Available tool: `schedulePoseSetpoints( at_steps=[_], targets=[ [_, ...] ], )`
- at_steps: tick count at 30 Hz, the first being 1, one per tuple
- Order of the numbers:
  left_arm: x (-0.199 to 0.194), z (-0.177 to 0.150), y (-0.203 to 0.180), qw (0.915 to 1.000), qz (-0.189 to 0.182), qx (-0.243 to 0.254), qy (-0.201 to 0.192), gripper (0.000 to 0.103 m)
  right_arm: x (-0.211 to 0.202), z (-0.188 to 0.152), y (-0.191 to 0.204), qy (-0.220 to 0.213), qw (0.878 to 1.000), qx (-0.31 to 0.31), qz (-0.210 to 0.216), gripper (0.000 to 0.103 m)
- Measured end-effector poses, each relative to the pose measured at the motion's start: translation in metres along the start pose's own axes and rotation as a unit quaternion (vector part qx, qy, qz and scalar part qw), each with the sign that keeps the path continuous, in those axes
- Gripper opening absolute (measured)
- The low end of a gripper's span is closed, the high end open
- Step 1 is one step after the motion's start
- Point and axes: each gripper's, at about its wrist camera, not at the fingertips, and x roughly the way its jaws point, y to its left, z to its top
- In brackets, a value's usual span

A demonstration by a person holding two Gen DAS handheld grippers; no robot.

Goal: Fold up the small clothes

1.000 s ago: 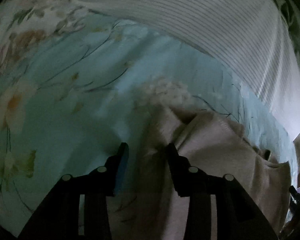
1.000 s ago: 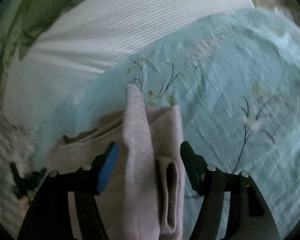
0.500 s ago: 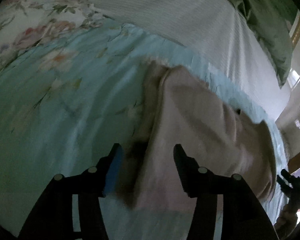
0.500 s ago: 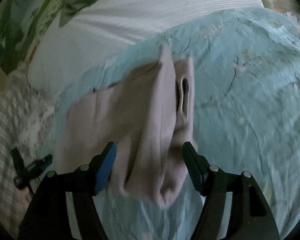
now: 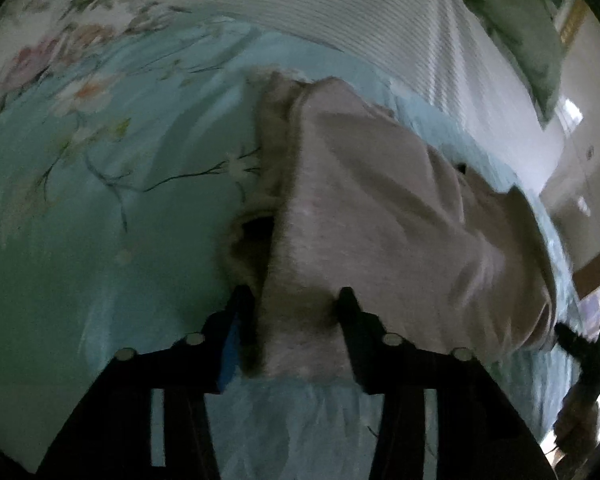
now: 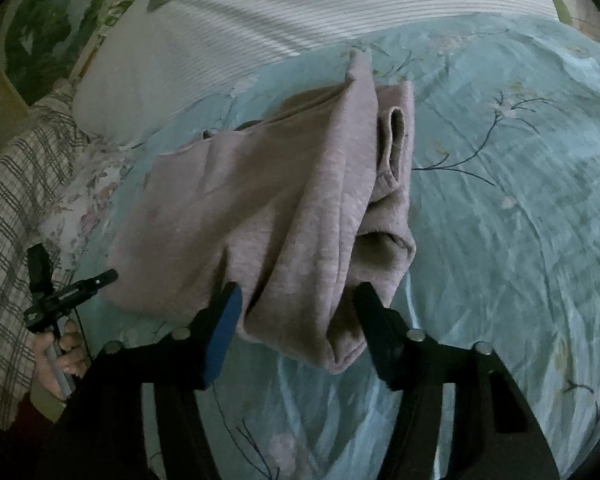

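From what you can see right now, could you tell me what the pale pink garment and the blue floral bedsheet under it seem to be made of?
The pale pink garment looks like a soft knit, perhaps fleece-backed cotton jersey: matte, slightly fuzzy surface, thick rounded folds. The blue floral bedsheet looks like a thin, smooth woven cloth, possibly cotton or a blend: fine sharp creases, a faint sheen, and a printed branch pattern. Exact fibres cannot be told.

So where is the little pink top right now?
The pink top lies folded on the blue flowery bedspread, just below the white striped pillow, with its near edge between the fingers of each hand-held gripper.
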Motion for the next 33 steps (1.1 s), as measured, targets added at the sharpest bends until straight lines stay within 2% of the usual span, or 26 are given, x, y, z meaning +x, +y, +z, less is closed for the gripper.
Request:
schedulePoseSetpoints(
  at_steps=[2,4,6,8,10,11,12,13,17,19,22,26,31,33],
  targets=[
    [0.001,0.0,-0.005,0.9997,0.01,0.022,0.004,0.032,-0.001,0.0,-0.002,-0.001,1.0,0.002,0.013,0.053],
    [-0.003,0.001,-0.007,0.9992,0.011,0.037,0.003,0.032,-0.001,0.001,-0.001,-0.003,1.0,-0.005,0.017,0.053],
    [-0.006,0.001,-0.007,0.9988,0.008,0.049,0.003,0.031,-0.001,-0.001,0.001,-0.001,1.0,-0.013,0.022,0.045],
    [-0.007,0.001,-0.005,0.9983,0.003,0.057,0.003,0.031,0.004,-0.001,0.002,0.011,0.999,-0.018,0.032,0.027],
    [-0.002,0.002,-0.007,0.9971,-0.005,0.075,0.012,0.031,0.008,-0.002,0.004,0.024,0.999,-0.019,0.033,0.019],
    [0.0,0.001,-0.01,0.996,-0.001,0.088,0.014,0.028,0.01,-0.003,0.003,0.027,0.999,-0.018,0.037,0.013],
    [0.003,-0.001,-0.014,0.9943,0.002,0.106,0.014,0.015,0.009,-0.002,0.002,0.026,0.999,-0.013,0.041,0.011],
    [0.006,-0.002,-0.017,0.993,-0.002,0.117,0.017,0.008,0.007,-0.002,0.0,0.027,0.999,-0.007,0.046,0.009],
    [-0.001,-0.002,-0.02,0.9918,-0.008,0.127,0.007,0.006,-0.01,0.001,-0.01,0.029,0.999,-0.01,0.044,0.007],
    [-0.019,0.0,-0.012,0.9934,-0.021,0.112,-0.013,0.005,-0.02,0.003,-0.017,0.033,0.999,-0.018,0.023,0.007],
    [-0.037,0.002,0.001,0.9942,-0.036,0.099,-0.023,0.005,-0.023,0.003,-0.032,0.049,0.999,-0.011,0.014,0.007],
    [-0.024,-0.006,0.005,0.9936,-0.021,0.111,-0.001,0.005,-0.012,-0.006,-0.034,0.075,0.997,-0.012,0.005,0.007],
    [-0.008,-0.011,0.01,0.9945,-0.017,0.1,0.025,0.007,-0.027,-0.003,-0.03,0.061,0.998,-0.003,-0.002,0.009],
    [-0.011,-0.01,0.012,0.9954,-0.01,0.086,0.039,0.016,-0.039,0.002,-0.026,0.042,0.999,-0.003,-0.017,0.016]
  ],
)
